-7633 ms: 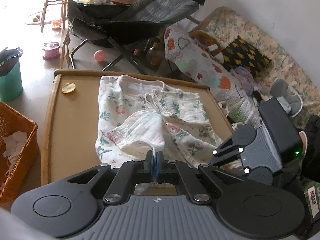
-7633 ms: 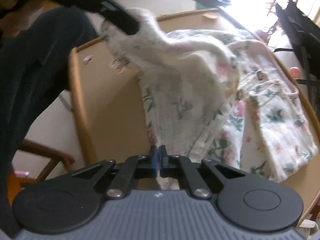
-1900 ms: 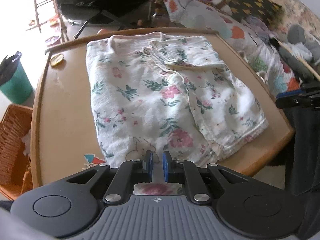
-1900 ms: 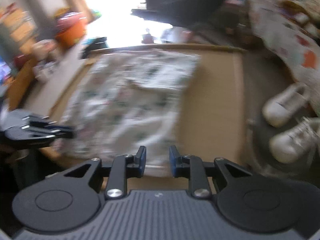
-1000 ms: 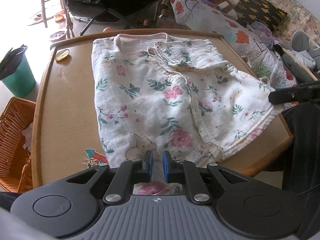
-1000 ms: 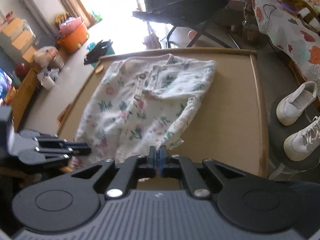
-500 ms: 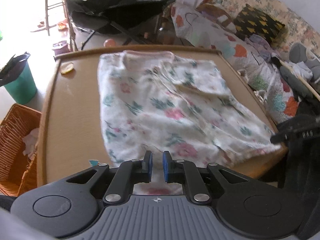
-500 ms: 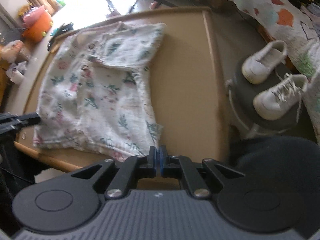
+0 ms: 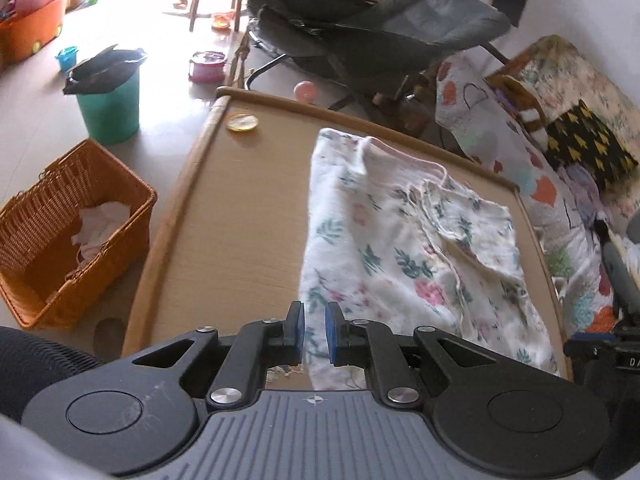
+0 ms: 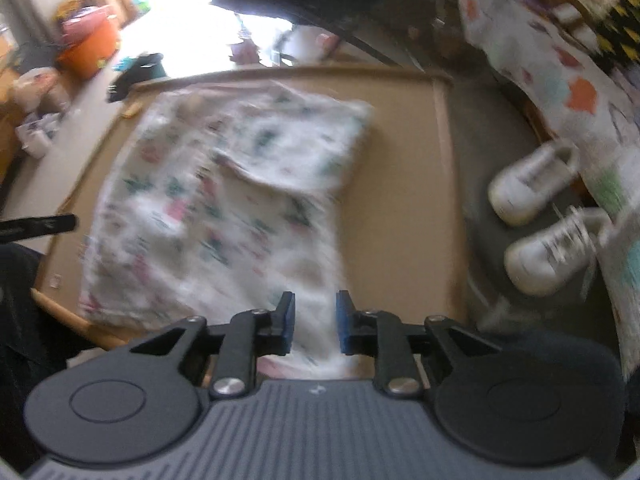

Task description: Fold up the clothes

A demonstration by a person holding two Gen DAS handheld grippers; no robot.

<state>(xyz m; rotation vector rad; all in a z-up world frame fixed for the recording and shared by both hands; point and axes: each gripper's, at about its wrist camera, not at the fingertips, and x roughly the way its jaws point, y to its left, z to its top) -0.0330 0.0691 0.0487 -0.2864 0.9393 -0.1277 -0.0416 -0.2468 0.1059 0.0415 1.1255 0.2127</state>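
Two grippers sit at the near edge of the surface (image 9: 248, 216), and between them we have one floral garment (image 9: 404, 256) spread flat, running lengthwise from the near edge up to the far edge, its pink-trimmed neckline at the far end. That long axis is what matters here: the hem lies right at our fingertips, the collar well away.

Our left gripper (image 9: 314, 336) sits over the near left corner of the garment. Its blue pads stand a narrow gap apart, cloth shows between them, but we cannot tell whether they pinch it. Bare surface stretches off to the left, with a small yellow disc (image 9: 242, 123) near the far left corner.

Our right gripper (image 10: 315, 326) is over the near right corner of the garment (image 10: 224, 216). Its jaws are opening, the hem lies in the gap, and the pads look clear of the fabric on both sides. This view is blurred, so we leave the fine detail alone.

So each hand has its own near corner. Our read: the hem is the reachable end, and any fold across the length would carry it away from us, toward the neckline. The right side has a wide strip of bare surface beside it; the garment lies closer to the right edge in the left view.
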